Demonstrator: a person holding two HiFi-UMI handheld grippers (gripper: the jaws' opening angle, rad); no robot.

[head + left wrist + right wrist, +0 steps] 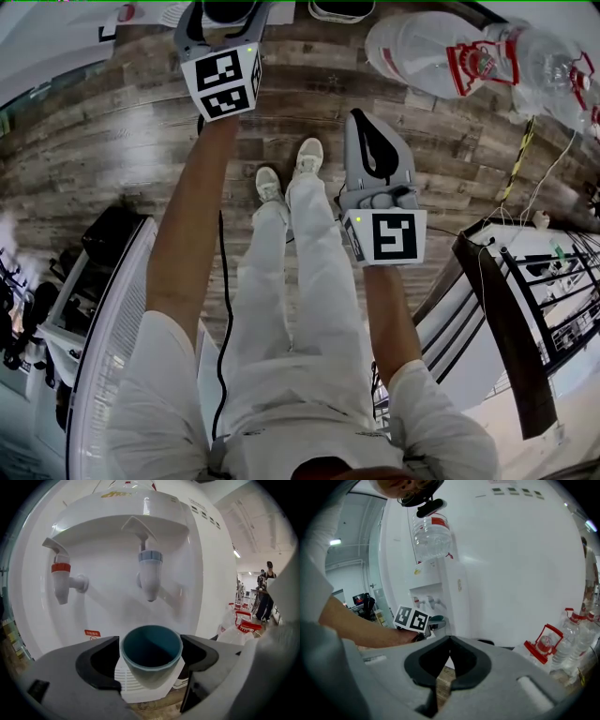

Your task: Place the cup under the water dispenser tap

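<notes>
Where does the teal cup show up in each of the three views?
Head view: not in it.
Left gripper view: cup low centre, between the jaws, below the blue tap.
Right gripper view: small, left of centre, just behind a marker cube.
Shared landmark: the red-handled water bottles.

Bright, even indoor light; strong fisheye warping, dark vignetted corners

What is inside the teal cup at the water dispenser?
Only bare teal walls show inside the cup, with no water visible. Its very bottom lies in shadow, so that part cannot be checked.
</notes>
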